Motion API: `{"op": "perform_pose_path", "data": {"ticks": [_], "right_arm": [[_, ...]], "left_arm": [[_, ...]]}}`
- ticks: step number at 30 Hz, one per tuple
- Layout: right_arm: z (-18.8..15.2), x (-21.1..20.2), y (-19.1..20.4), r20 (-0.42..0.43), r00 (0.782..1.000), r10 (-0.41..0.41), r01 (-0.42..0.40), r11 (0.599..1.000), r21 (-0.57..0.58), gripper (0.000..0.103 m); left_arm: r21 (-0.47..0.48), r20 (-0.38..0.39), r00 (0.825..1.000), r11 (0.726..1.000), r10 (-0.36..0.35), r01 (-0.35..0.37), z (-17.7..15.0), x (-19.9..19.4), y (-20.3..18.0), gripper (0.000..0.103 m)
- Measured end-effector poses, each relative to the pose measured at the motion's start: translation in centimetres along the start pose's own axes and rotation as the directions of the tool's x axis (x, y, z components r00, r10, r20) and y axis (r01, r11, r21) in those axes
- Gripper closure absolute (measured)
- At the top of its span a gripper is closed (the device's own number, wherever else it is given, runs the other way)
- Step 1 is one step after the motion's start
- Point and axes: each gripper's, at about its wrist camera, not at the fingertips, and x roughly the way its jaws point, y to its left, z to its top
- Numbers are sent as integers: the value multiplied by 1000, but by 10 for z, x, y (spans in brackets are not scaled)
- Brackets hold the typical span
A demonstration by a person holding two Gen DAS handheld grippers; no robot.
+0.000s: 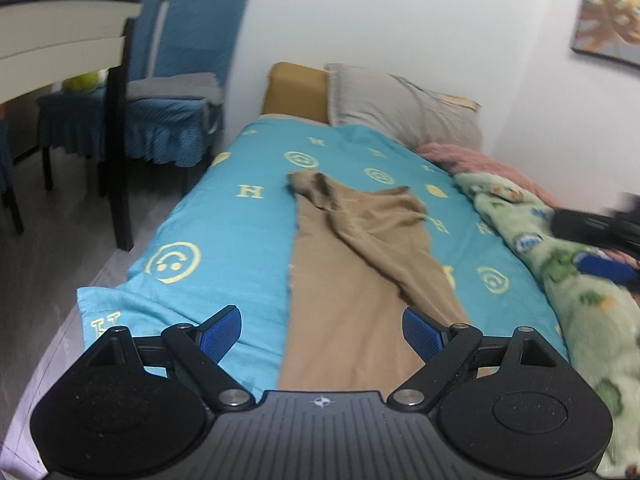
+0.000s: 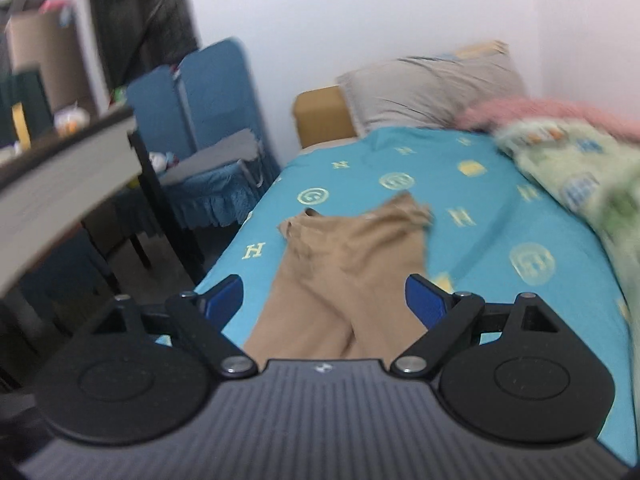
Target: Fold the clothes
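Note:
A tan pair of trousers (image 1: 352, 276) lies lengthwise on the turquoise bed sheet (image 1: 240, 216), its waist end rumpled toward the pillow. My left gripper (image 1: 322, 334) is open and empty, hovering above the near end of the trousers. My right gripper (image 2: 324, 302) is open and empty too, above the two legs of the trousers (image 2: 348, 264) on the sheet (image 2: 480, 236). The right gripper also shows blurred at the right edge of the left wrist view (image 1: 600, 226).
A grey pillow (image 1: 400, 104) and tan headboard (image 1: 296, 92) stand at the far end. A green patterned blanket (image 1: 560, 276) and a pink one (image 1: 472, 160) pile along the right side. Blue-covered chairs (image 1: 180, 80) and a table (image 1: 48, 44) stand left of the bed.

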Motion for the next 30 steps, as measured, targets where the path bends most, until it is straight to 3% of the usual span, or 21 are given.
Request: {"op": "perform_pose_path", "data": {"ticks": [3, 6, 9, 14, 18, 21, 27, 29, 30], "right_arm": [[-24, -50, -23, 22, 1000, 15, -17, 994, 106, 13], [-44, -87, -42, 83, 995, -52, 40, 989, 142, 14], [-45, -111, -59, 173, 977, -122, 97, 985, 146, 14], [-47, -133, -91, 345, 906, -245, 155, 951, 268, 14], [-53, -150, -110, 402, 847, -347, 206, 913, 352, 13], [-56, -154, -118, 428, 822, -376, 205, 896, 393, 13], [-60, -151, -124, 405, 830, -383, 199, 882, 427, 13], [-61, -150, -121, 406, 833, -376, 200, 888, 413, 13], [-61, -149, -118, 405, 835, -372, 200, 892, 406, 13]], "left_arm": [[59, -30, 999, 998, -17, 19, -14, -6, -15, 13], [112, -70, 997, 993, -39, 47, -29, -7, -33, 13], [151, -124, 990, 985, -64, 82, -42, -4, -55, 13], [113, -270, 952, 977, -143, 179, -59, 14, -105, 13], [78, -358, 920, 976, -161, 202, -68, 33, -146, 15], [29, -418, 892, 979, -173, 204, -73, 51, -171, 17], [88, -506, 855, 979, -114, 183, -93, 84, -199, 37], [98, -523, 846, 979, -101, 177, -101, 92, -197, 62], [103, -530, 843, 979, -96, 176, -104, 95, -196, 66]]}}
